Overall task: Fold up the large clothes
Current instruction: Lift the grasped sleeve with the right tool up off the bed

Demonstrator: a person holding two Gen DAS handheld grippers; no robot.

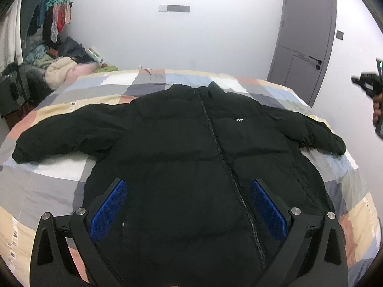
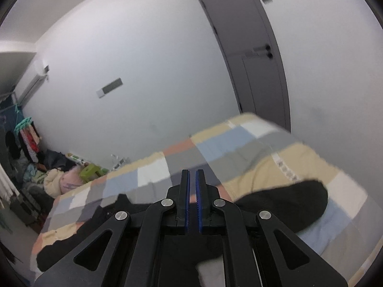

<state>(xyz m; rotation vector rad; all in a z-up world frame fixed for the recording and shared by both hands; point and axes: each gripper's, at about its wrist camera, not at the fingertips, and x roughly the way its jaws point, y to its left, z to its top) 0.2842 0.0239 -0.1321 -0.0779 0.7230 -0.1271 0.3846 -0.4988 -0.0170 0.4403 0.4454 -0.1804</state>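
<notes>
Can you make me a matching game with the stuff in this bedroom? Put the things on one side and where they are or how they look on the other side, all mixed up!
Things:
1. black jacket
2. left gripper
3. right gripper
4. door

Clues:
A. fingers nearly together, nothing between them
B. grey and closed, in the white wall
C. spread flat on the patchwork bedspread, sleeves out
D. blue pads wide apart above the jacket

Pairs: 1-C, 2-D, 3-A, 4-B
</notes>
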